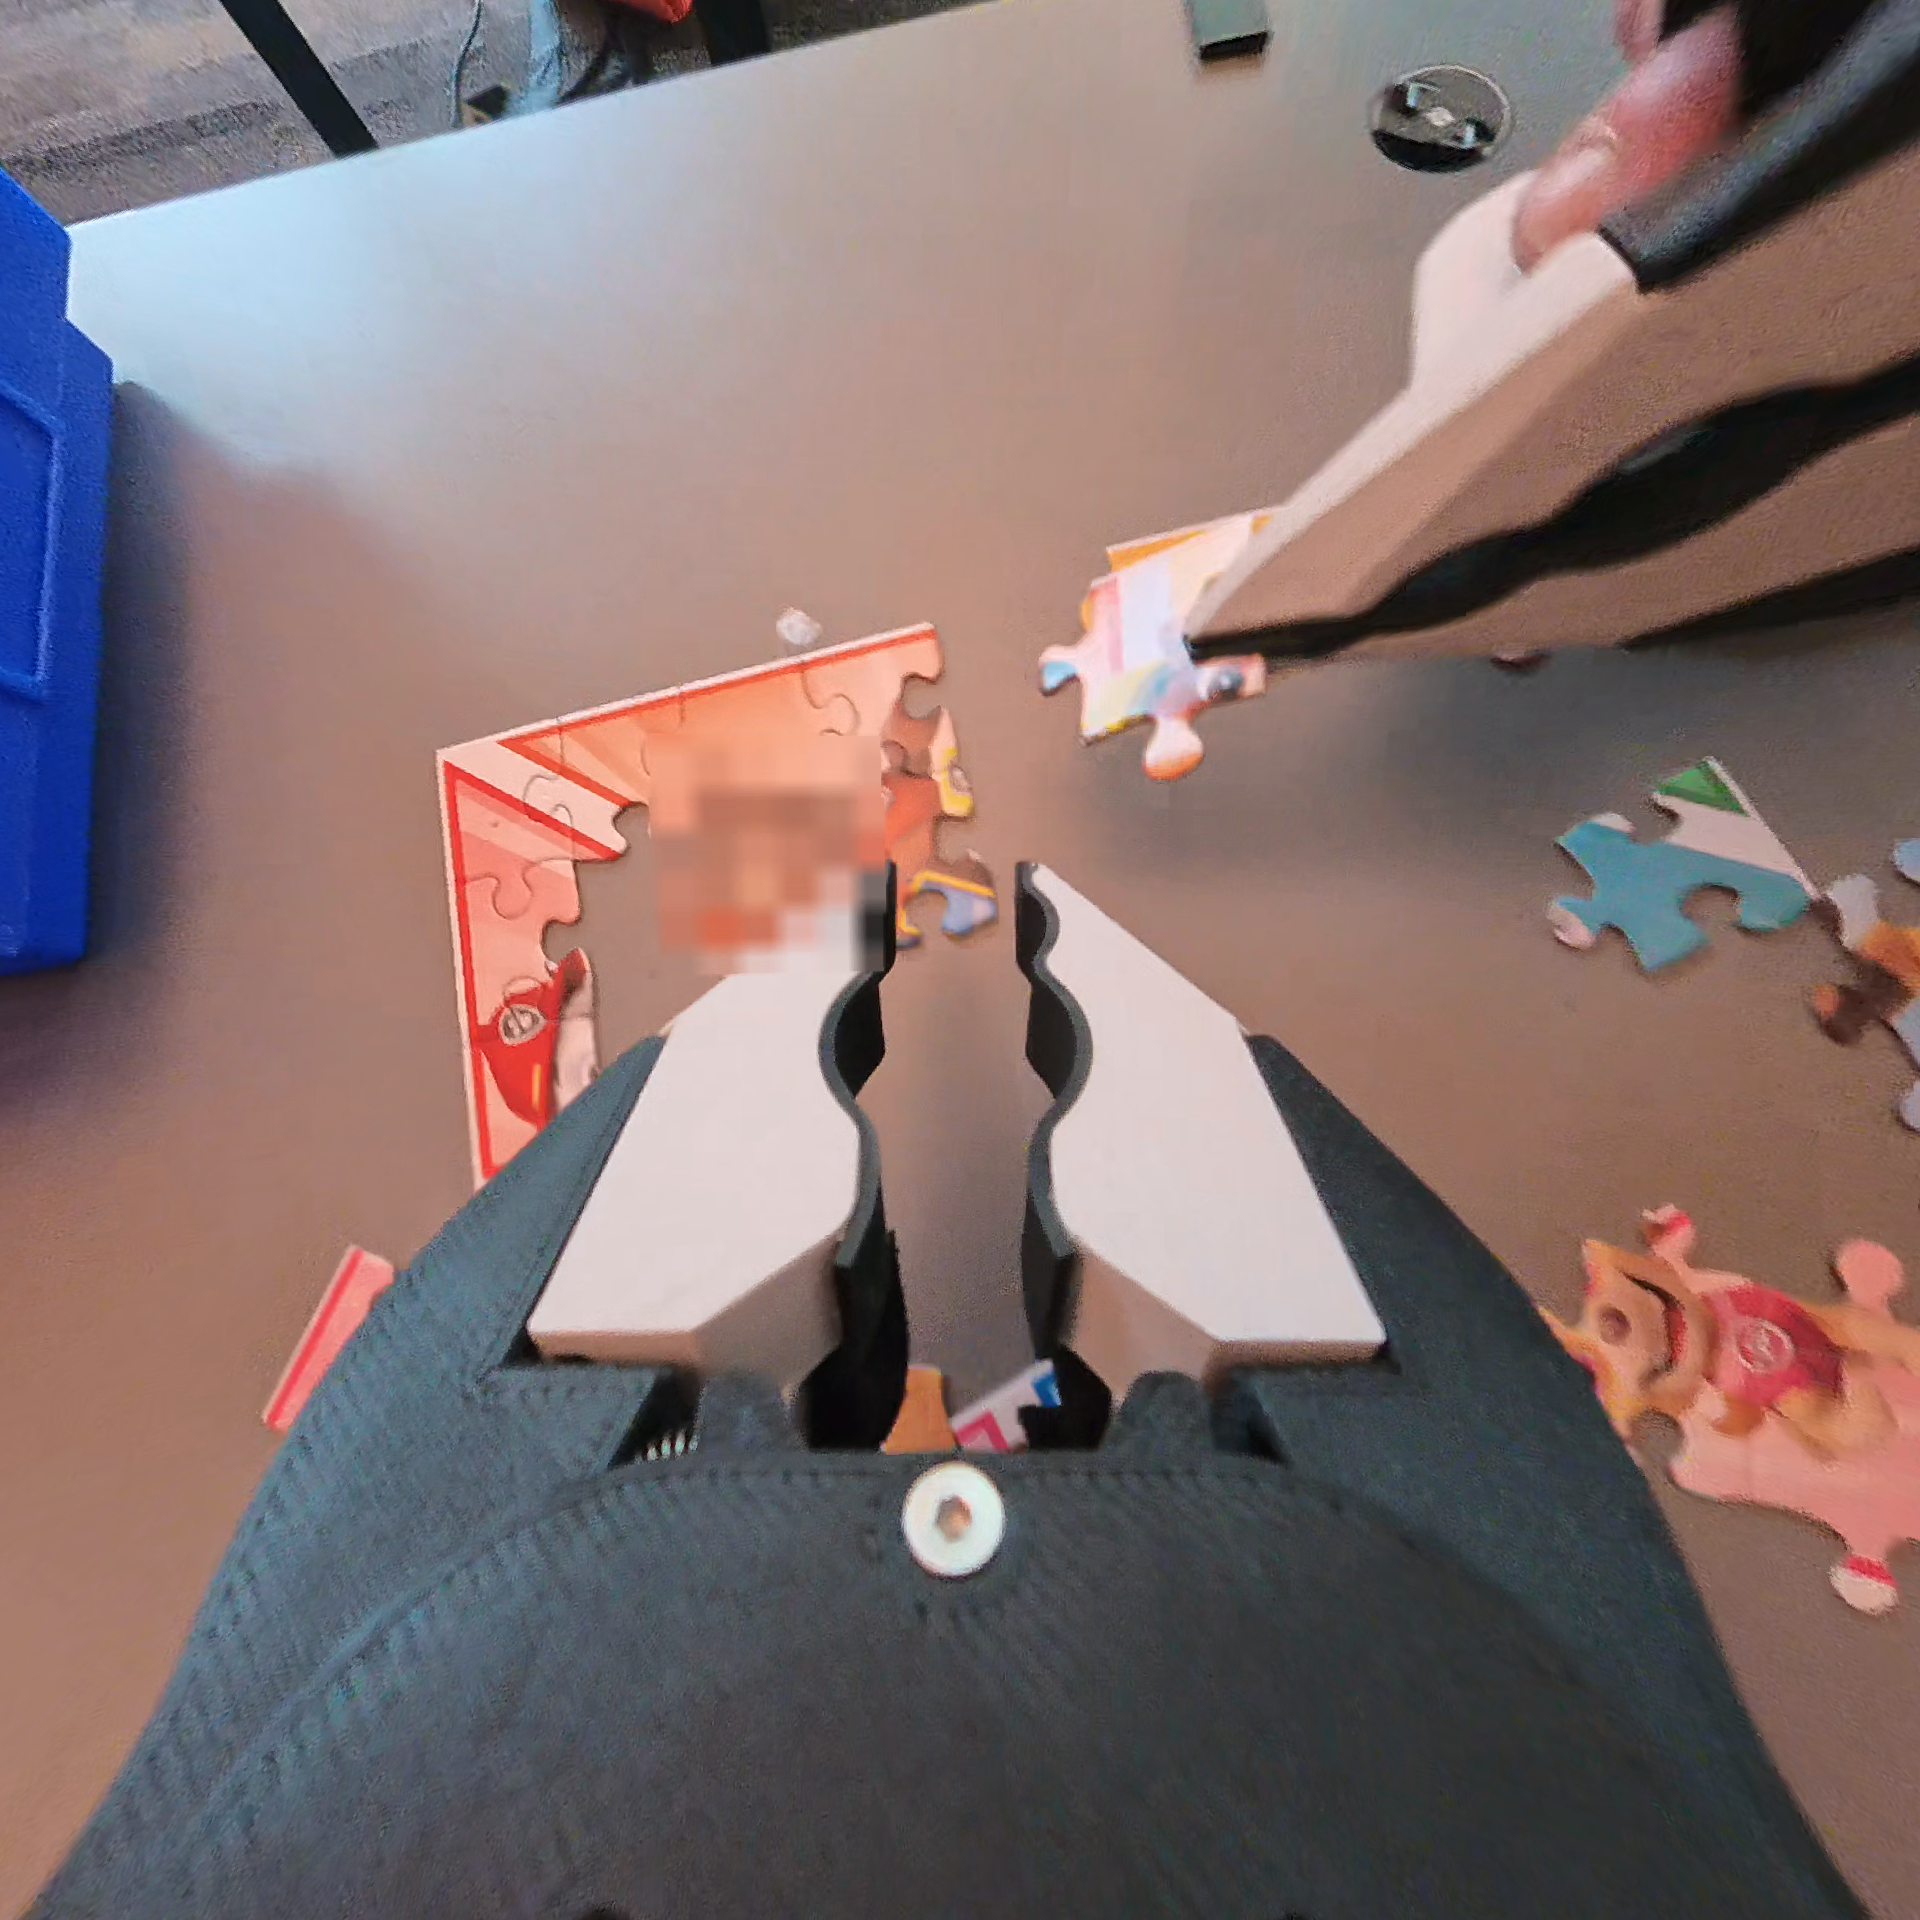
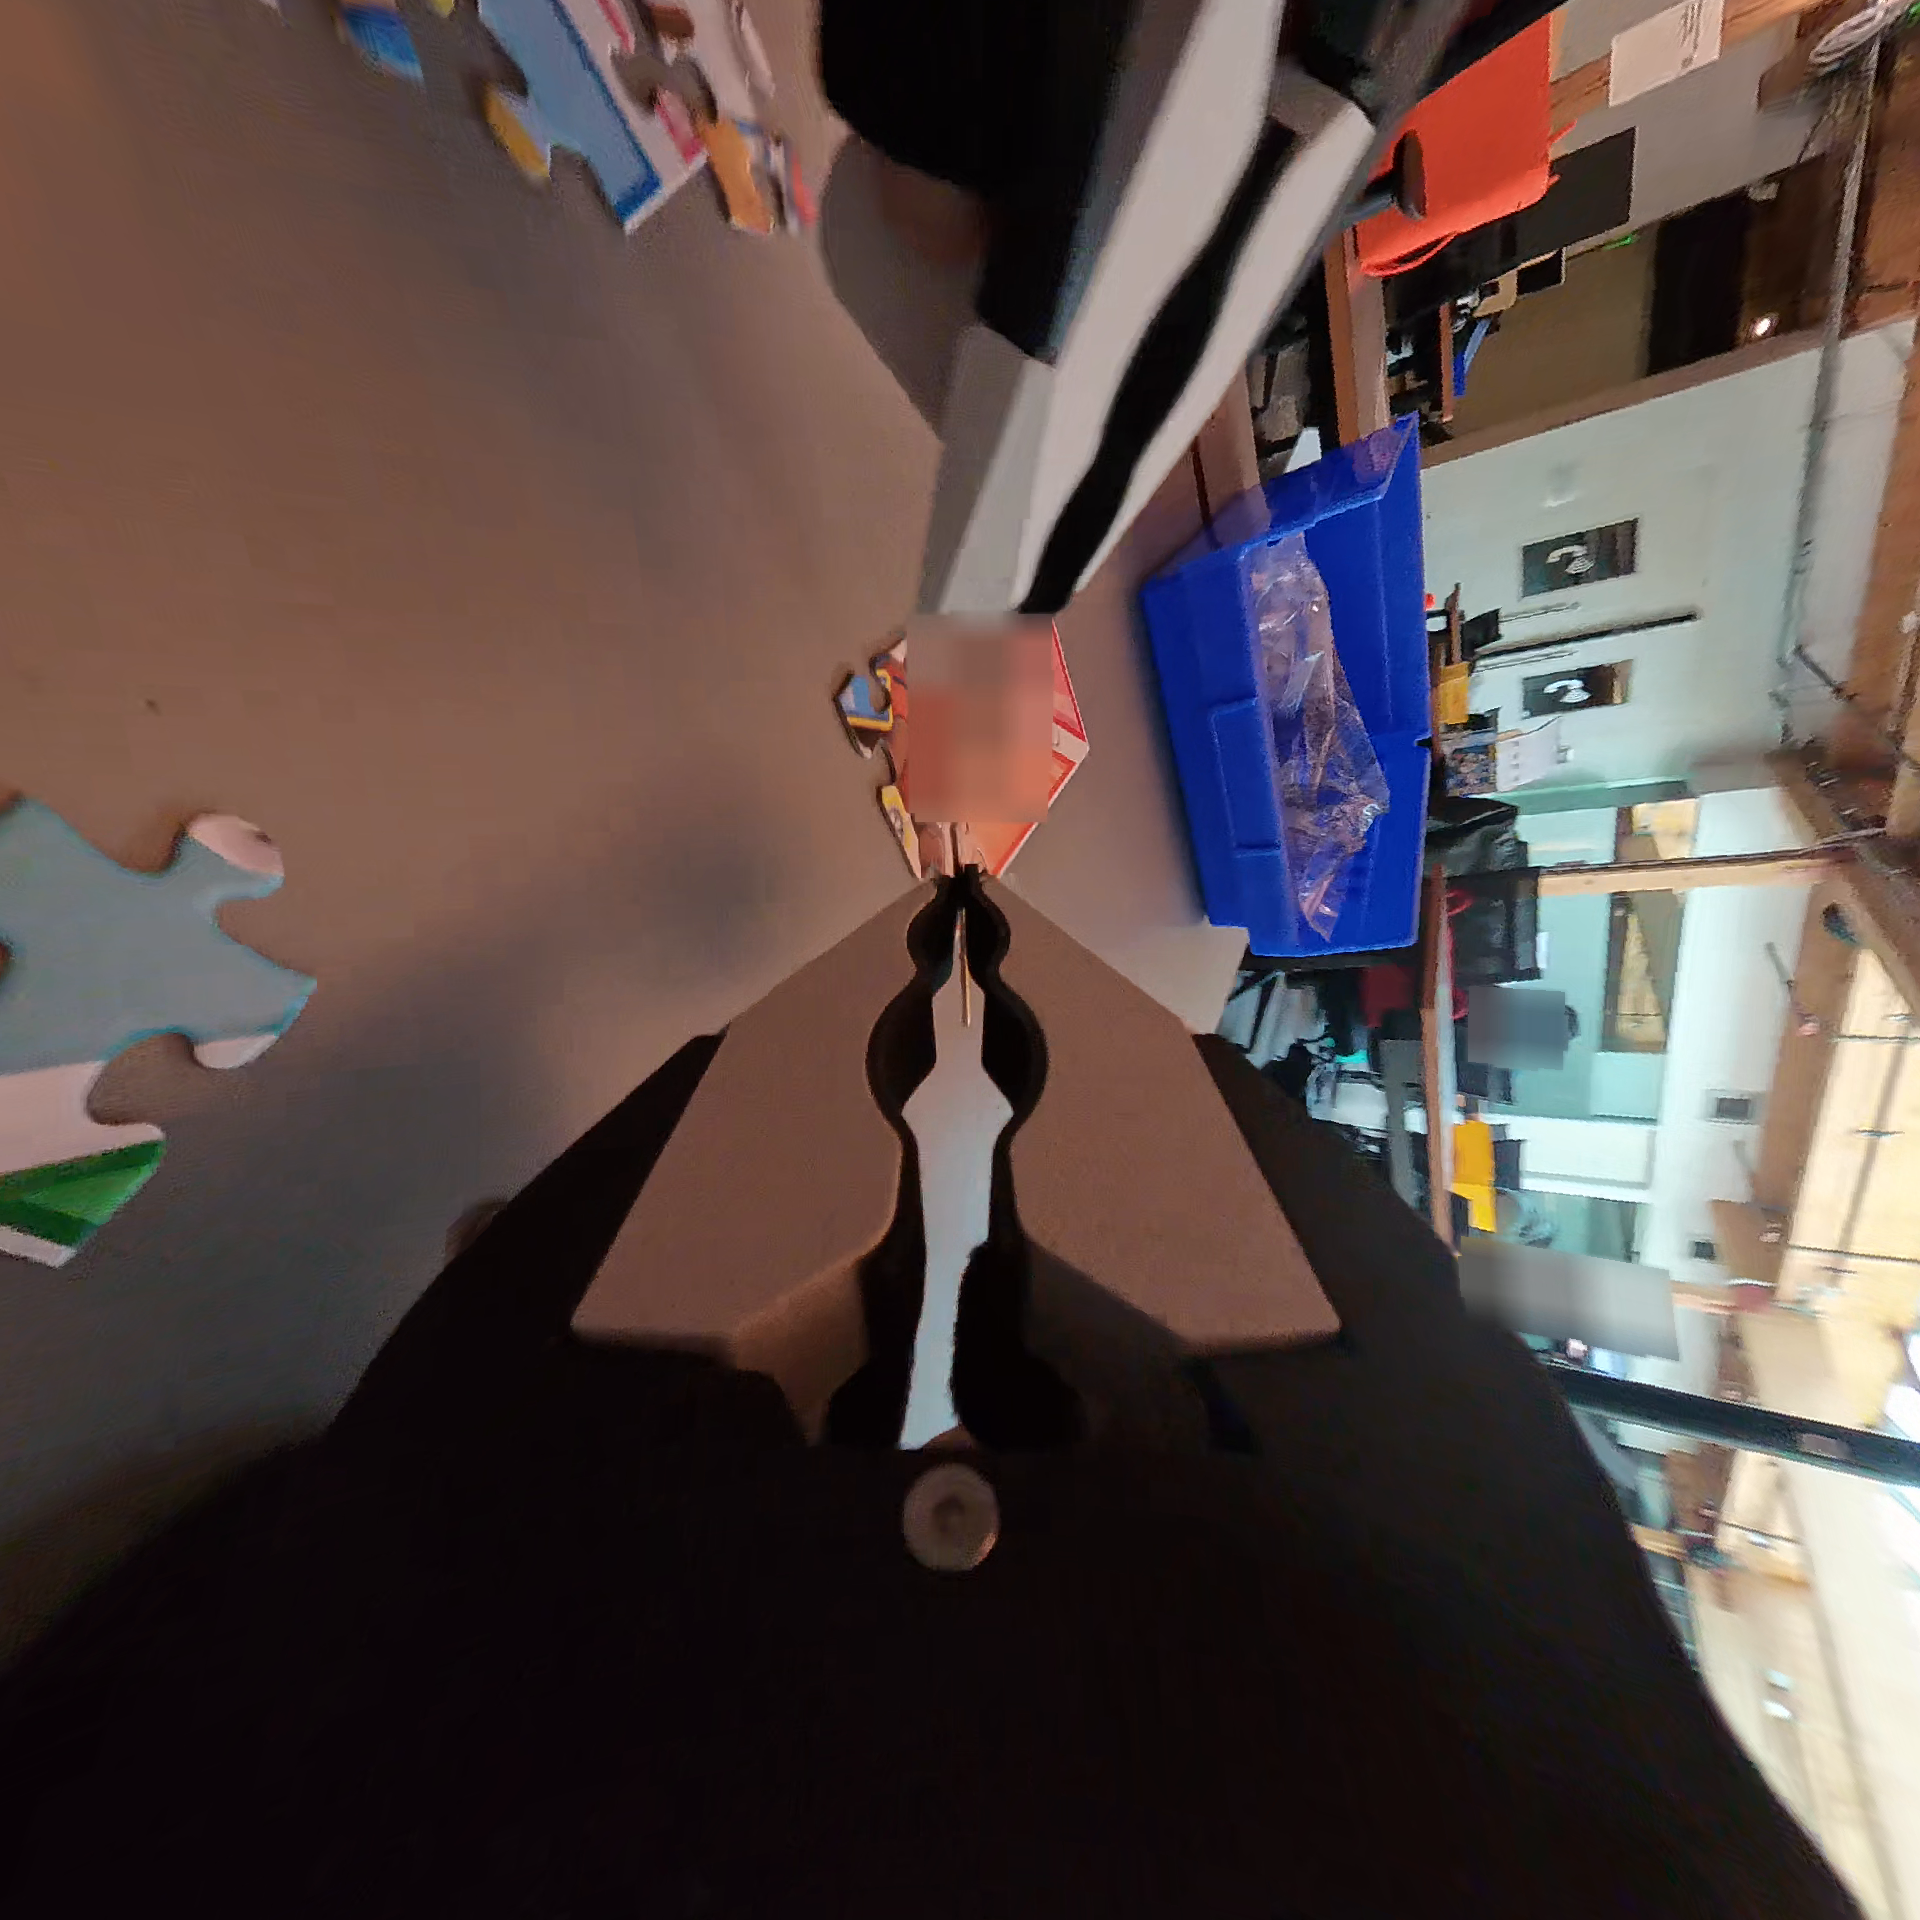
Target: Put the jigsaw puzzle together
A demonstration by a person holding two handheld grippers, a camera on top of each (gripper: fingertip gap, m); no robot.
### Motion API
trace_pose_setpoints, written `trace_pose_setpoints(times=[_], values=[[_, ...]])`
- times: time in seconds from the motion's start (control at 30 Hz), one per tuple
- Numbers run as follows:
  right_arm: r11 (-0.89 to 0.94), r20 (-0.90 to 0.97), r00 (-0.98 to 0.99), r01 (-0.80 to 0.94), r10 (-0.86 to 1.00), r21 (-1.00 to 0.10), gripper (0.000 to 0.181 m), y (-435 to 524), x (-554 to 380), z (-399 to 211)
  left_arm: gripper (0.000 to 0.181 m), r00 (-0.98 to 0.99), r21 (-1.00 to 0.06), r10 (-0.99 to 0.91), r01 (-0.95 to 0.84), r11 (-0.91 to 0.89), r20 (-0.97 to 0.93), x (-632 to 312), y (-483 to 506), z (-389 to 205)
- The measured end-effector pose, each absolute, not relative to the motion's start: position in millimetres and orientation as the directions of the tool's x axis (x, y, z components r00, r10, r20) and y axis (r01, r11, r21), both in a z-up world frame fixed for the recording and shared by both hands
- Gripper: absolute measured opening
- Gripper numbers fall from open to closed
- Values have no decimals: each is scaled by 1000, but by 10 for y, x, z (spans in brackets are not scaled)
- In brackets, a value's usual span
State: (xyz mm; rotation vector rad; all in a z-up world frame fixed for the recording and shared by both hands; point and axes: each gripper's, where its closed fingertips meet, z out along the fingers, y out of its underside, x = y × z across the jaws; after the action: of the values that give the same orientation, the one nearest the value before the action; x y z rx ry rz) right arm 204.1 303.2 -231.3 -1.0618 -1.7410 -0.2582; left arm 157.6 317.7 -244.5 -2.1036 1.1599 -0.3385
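A partly joined jigsaw corner [image 1: 540,831] with a red and orange border lies flat on the brown table; it also shows in the right wrist view [image 2: 1049,769]. My left gripper [image 1: 954,883] is open and empty, hovering just over the joined part's right edge. My right gripper [image 2: 964,883] is shut on a colourful puzzle piece [image 1: 1138,665], held edge-on in its own view [image 2: 966,987]. In the left wrist view the right gripper [image 1: 1195,644] holds the piece above the table, to the right of the joined corner.
Loose pieces lie to the right: a blue and green one [image 1: 1683,873], a pink and red cluster [image 1: 1766,1371]. A blue bin [image 2: 1299,707] with clear plastic stands at the table's edge beyond the puzzle; it also shows at the far left [image 1: 42,623]. A round cable grommet [image 1: 1439,114] sits far back. Tip to tip, the grippers are about 6 centimeters apart.
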Motion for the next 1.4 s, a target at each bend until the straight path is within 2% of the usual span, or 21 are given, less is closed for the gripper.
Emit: trace_pose_setpoints(times=[0.13, 0.23, 0.27, 0.47, 0.83, 1.4], values=[[602, 872, -143, 774, 468, -196, 0, 3154, 2086, -2421, 23, 563, -637, -822, -665, -390, -85, 1610, 3348, -2595], [618, 873, -169, 767, 457, -175, 0, 3194, 2068, -2466, 18, 551, -583, -831, -702, -409, -81, 1566, 3359, -2765], [623, 875, -178, 764, 451, -166, 0, 3210, 2056, -2484, 13, 550, -599, -833, -688, -409, -63, 1581, 3353, -2757], [638, 861, -229, 758, 454, -135, 0, 3297, 1986, -2606, 8, 546, -594, -837, -681, -428, -22, 1513, 3347, -2766], [679, 823, -298, 721, 484, -139, 0, 3307, 1877, -2651, 0, 510, -563, -860, -713, -417, -9, 1409, 3345, -2770], [642, 737, -342, 750, 583, -160, 5, 3360, 1882, -2737, 0, 492, -536, -871, -733, -419, 8, 1323, 3331, -2770]])
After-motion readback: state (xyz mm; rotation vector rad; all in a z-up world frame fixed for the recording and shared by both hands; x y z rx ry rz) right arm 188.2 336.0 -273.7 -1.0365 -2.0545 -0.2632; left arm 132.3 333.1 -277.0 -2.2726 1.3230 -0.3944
